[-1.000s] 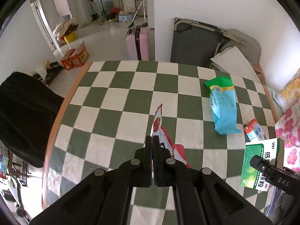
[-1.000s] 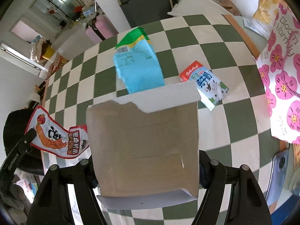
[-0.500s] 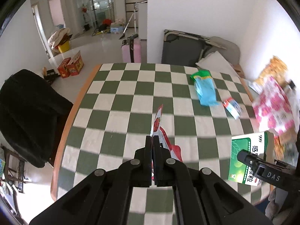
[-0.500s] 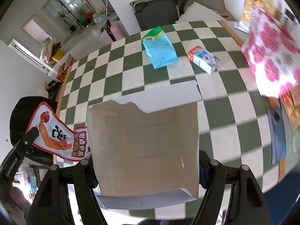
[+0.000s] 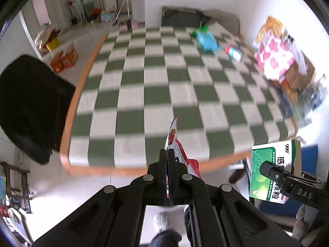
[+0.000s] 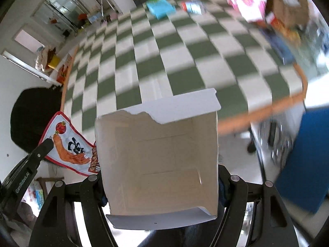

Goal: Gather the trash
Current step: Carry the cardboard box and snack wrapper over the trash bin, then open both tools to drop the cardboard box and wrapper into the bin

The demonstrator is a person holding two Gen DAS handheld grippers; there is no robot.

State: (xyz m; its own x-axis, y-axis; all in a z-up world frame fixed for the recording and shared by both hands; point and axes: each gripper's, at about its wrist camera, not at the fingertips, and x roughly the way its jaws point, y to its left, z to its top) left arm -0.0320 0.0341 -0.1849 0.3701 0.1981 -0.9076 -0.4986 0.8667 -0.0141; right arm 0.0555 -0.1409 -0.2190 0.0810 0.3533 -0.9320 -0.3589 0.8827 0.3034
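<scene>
My left gripper [image 5: 168, 154] is shut on a red and white snack wrapper [image 5: 174, 142], held in the air off the near edge of the checkered table [image 5: 164, 86]. The wrapper also shows in the right wrist view [image 6: 70, 144]. My right gripper [image 6: 160, 183] is shut on an open green and white medicine box [image 6: 160, 150], its empty inside facing the camera; the box shows in the left wrist view [image 5: 271, 170]. A blue and green bag [image 5: 205, 38] and a small milk carton [image 5: 233, 52] lie on the far part of the table.
A black chair [image 5: 28, 103] stands left of the table. A pink flowered bag [image 5: 273, 57] and clutter sit at the table's right edge. A blue object [image 6: 302, 158] stands on the floor to the right. Red boxes [image 5: 64, 59] lie on the floor beyond.
Both grippers have pulled back from over the table to beyond its near edge, still holding the wrapper and the box. The view is motion-blurred.
</scene>
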